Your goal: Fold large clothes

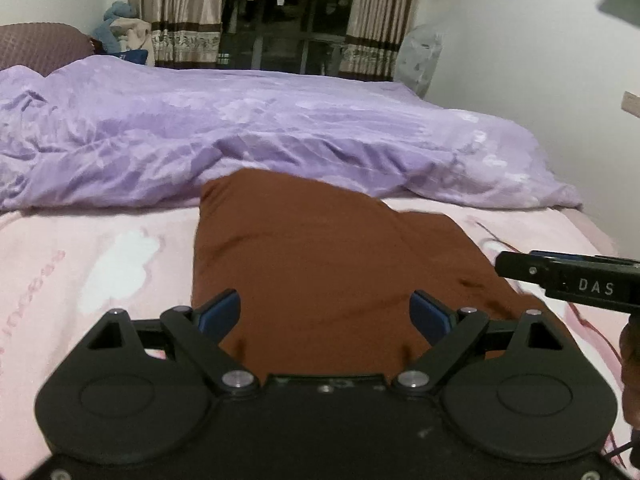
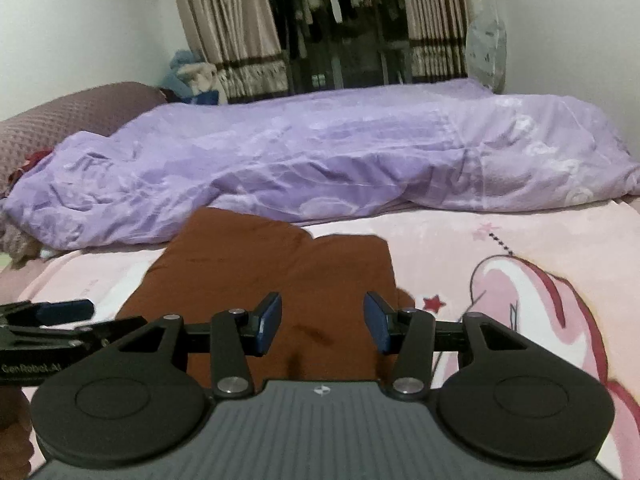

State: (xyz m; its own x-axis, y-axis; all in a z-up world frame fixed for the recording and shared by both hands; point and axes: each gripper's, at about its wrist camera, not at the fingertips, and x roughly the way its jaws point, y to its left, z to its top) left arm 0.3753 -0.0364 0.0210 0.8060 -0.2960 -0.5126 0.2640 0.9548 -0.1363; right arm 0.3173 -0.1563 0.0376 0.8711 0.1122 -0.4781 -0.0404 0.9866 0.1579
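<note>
Held both grippers side by side over the bed, tilted downward toward the far end. Kept the left gripper [image 1: 325, 316] spread wide, its blue pads [image 1: 219, 314] clear of any cloth, nothing pinched. Kept the right gripper [image 2: 322, 322] parted about halfway, likewise released, blue pads [image 2: 269, 322] bare. Left the brown garment [image 1: 320, 264] folded flat on the pink sheet [image 1: 100, 264], lying below and just ahead of both sets of fingers, its far edge against the crumpled purple duvet [image 1: 240, 132]. Showed each gripper in the other's view, beside it. Glimpsed part of a hand [image 1: 630, 368] at the right edge of the left view.
</note>
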